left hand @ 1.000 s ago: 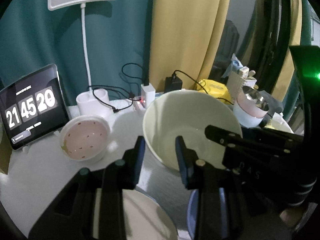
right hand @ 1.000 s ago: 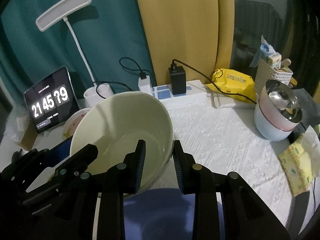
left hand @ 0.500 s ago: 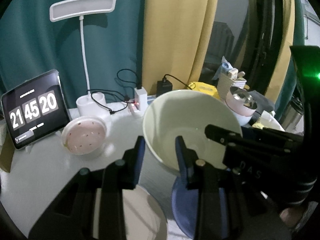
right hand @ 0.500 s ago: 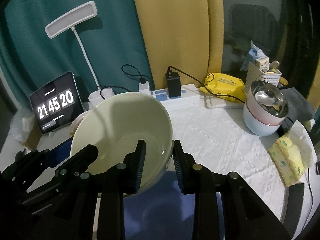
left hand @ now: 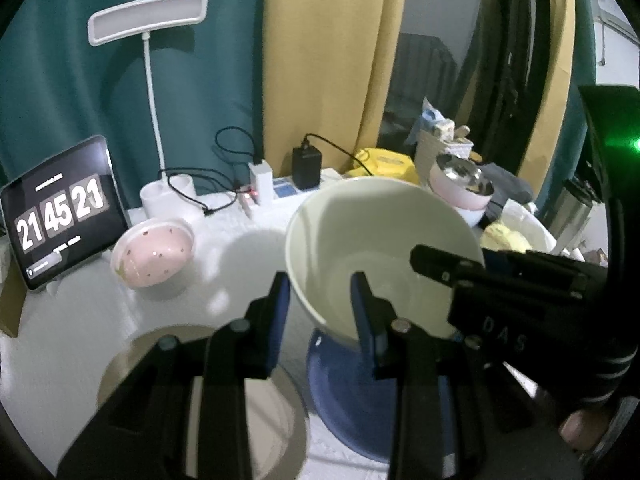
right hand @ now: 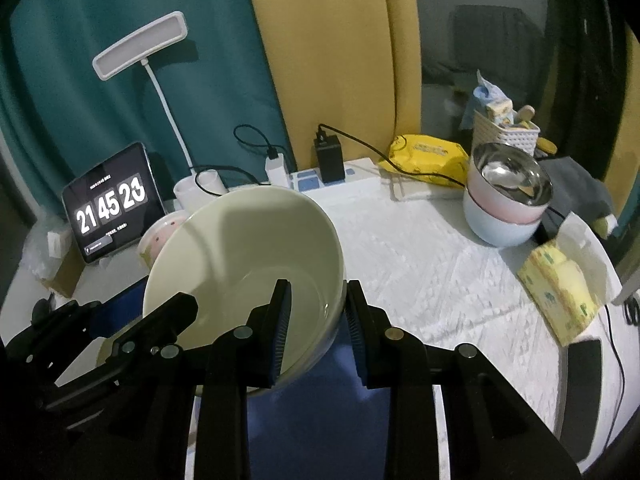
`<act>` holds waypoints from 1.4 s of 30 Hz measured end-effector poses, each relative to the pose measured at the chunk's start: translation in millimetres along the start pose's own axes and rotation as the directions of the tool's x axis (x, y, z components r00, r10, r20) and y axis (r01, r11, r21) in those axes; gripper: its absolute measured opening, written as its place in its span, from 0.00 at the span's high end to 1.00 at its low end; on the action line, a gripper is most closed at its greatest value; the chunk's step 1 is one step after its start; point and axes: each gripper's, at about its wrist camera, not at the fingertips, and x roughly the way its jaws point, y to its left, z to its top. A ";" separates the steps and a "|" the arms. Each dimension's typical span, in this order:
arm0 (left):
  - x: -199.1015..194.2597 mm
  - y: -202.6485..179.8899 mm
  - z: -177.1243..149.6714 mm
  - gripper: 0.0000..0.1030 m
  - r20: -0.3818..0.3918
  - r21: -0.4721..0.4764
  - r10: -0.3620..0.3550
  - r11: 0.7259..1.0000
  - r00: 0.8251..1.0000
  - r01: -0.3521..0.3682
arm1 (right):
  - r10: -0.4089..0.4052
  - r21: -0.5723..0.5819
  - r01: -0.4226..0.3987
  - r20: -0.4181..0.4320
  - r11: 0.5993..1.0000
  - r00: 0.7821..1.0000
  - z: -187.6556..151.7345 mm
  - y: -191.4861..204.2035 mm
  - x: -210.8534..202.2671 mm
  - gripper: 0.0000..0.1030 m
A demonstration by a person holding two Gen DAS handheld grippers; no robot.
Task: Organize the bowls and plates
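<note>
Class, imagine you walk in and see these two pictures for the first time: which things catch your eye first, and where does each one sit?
The big cream bowl fills the middle, held at its rim by the left gripper and the right gripper above a blue plate. At the back left a tablet clock glows beside a white desk lamp. On the right stands a stack of bowls, a steel one on top.

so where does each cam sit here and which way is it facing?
Left wrist: on the left gripper, looking down over its fingers at the cream bowl rim; the right gripper and a fingertip show.
Right wrist: on the right gripper, facing the bowl's opposite rim; the left gripper shows.
Shared: bowl, blue plate, clock tablet, lamp.
</note>
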 end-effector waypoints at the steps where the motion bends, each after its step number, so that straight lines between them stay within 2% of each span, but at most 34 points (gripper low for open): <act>1: 0.4 -1.9 -2.0 0.69 -0.004 0.002 -0.001 1.000 1.000 0.001 | -0.002 0.003 0.002 -0.003 1.000 1.000 -2.5 -1.4 -0.1 0.71; 22: 15.8 -33.8 -35.1 0.69 -0.083 0.052 -0.001 0.999 0.997 0.005 | -0.007 0.058 0.011 -0.071 0.998 0.997 -44.3 -29.9 6.3 0.71; 39: 32.6 -41.1 -47.4 0.69 -0.136 0.077 0.022 0.997 0.990 -0.012 | -0.023 0.060 0.030 -0.106 0.998 0.994 -56.0 -36.9 16.0 0.71; 41: 31.4 -43.2 -47.6 0.71 -0.125 0.085 -0.011 0.996 0.992 0.022 | -0.017 0.060 0.023 -0.104 0.998 0.994 -56.7 -37.3 16.7 0.71; 42: 30.1 -45.1 -47.1 0.71 -0.119 0.094 -0.010 0.995 0.993 0.021 | -0.001 0.056 0.005 -0.087 0.998 0.996 -56.0 -36.4 13.9 0.75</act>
